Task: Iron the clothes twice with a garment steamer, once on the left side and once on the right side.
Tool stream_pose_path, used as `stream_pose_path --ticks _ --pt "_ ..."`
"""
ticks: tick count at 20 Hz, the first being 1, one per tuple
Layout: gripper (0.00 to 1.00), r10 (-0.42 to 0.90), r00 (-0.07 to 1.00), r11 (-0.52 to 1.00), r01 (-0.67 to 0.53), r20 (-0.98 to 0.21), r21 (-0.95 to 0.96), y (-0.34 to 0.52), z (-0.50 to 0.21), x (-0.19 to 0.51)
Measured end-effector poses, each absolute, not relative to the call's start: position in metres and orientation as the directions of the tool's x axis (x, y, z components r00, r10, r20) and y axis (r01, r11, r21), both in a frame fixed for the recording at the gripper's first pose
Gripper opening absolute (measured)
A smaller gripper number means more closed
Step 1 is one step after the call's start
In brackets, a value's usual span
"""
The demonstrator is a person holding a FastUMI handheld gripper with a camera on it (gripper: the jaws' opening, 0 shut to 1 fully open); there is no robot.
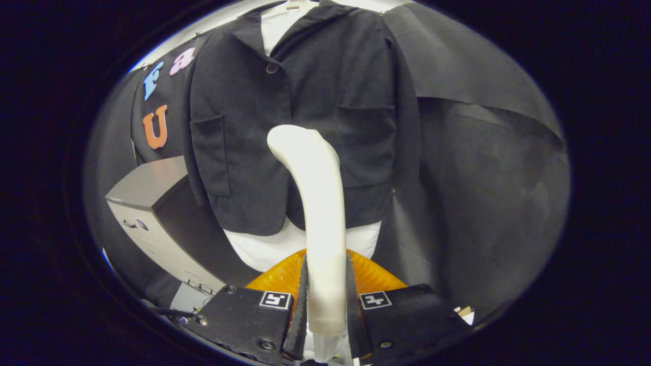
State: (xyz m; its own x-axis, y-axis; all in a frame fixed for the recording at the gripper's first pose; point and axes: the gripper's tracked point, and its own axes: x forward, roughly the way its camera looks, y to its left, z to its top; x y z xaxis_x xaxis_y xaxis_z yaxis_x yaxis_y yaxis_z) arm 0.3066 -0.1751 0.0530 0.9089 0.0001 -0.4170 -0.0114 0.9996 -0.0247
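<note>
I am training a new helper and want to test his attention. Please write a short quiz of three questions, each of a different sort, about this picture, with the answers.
1. True or false: the gripper has its fingers closed on the white steamer handle.
2. Multiple choice: what hangs beyond the steamer? A) a red towel B) a dark jacket over a white shirt C) blue trousers
3. Fill in: the grey box stands beside the jacket's ____ hem, near the pocket.

Key: 1 true, both fingers press on the handle. 2 B. 3 lower.
</note>
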Motion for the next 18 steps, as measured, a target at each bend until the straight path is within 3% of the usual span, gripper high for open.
stream_pose_path --ticks 18 --pt "0.36 -0.02 0.88 0.999 0.041 -0.474 0.034 -0.1727 0.0546 0.3035"
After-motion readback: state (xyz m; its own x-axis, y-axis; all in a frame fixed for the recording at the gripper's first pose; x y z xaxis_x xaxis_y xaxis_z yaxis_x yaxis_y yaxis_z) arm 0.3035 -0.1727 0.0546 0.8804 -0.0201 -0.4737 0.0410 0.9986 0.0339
